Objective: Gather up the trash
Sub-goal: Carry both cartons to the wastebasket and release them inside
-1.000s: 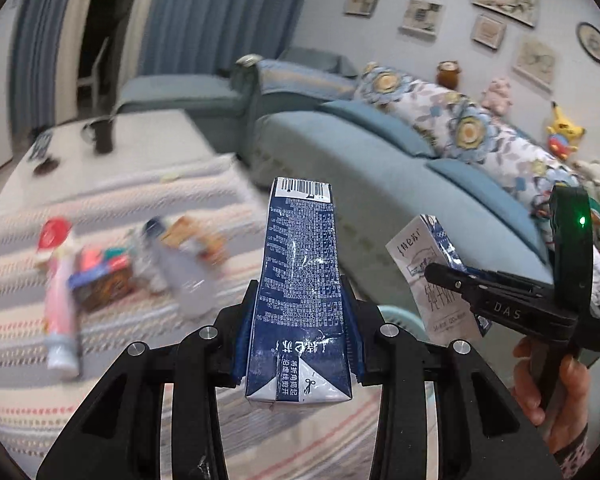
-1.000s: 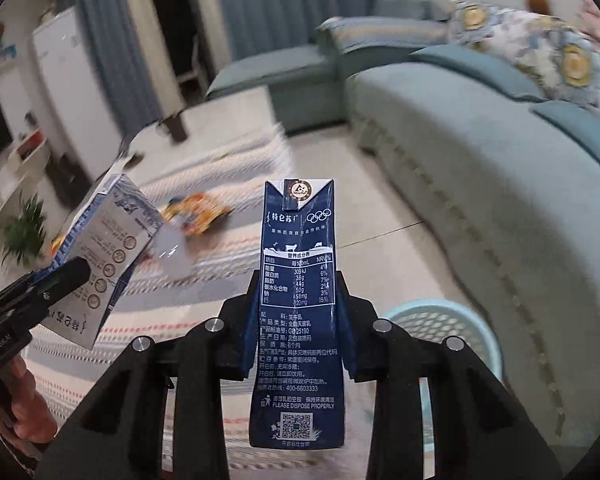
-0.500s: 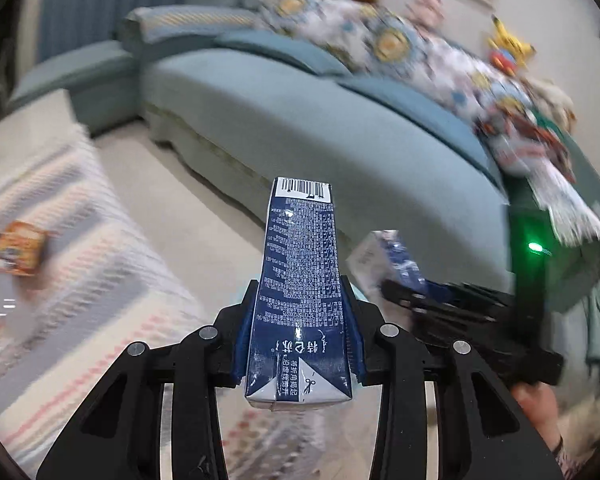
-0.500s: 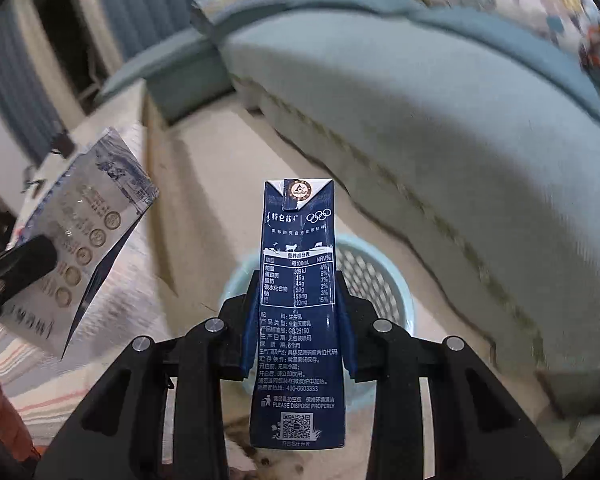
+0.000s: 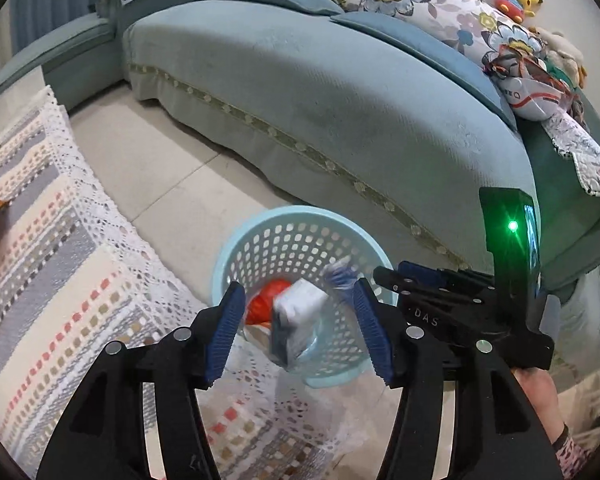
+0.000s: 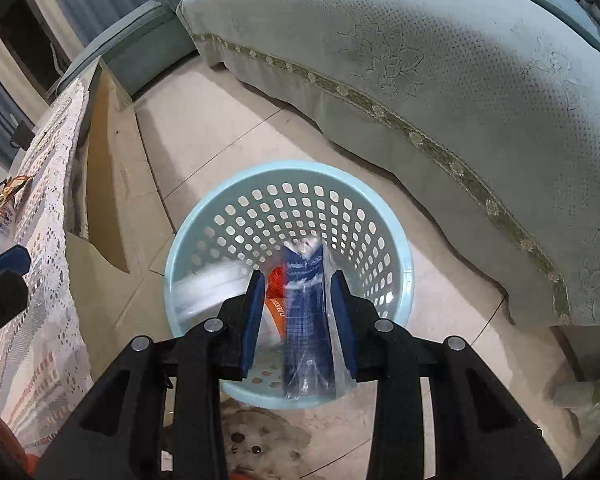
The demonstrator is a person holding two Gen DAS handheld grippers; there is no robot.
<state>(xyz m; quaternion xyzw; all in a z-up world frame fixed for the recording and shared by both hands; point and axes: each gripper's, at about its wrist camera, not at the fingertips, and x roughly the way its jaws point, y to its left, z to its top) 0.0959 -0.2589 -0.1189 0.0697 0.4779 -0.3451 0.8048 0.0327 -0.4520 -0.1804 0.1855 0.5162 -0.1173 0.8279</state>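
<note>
Both hand-held grippers hang spread above the blue basket [image 6: 400, 248]. 1 blurred milk carton [image 6: 306, 320] sits loose between the right hand-held gripper [image 6: 298, 320] pads; another carton [image 5: 296, 320] lies blurred below the left hand-held gripper [image 5: 300, 328].

Two motion-blurred cartons [image 5: 296, 320] [image 6: 306, 316], print unreadable, above the basket [image 6: 404, 272].

Basket [image 6: 406, 280] on floor between sofa [image 6: 460, 100] and cloth-covered table [image 6: 56, 264] (cartons [image 6: 306, 312] inside).

A pale blue perforated plastic basket [image 6: 396, 240] holds a navy-and-white printed carton [image 6: 306, 312] beyond the ribbed blue fingers [image 6: 252, 320]; a teal embossed-floral sofa [image 6: 440, 60] lies farther ahead.
</note>
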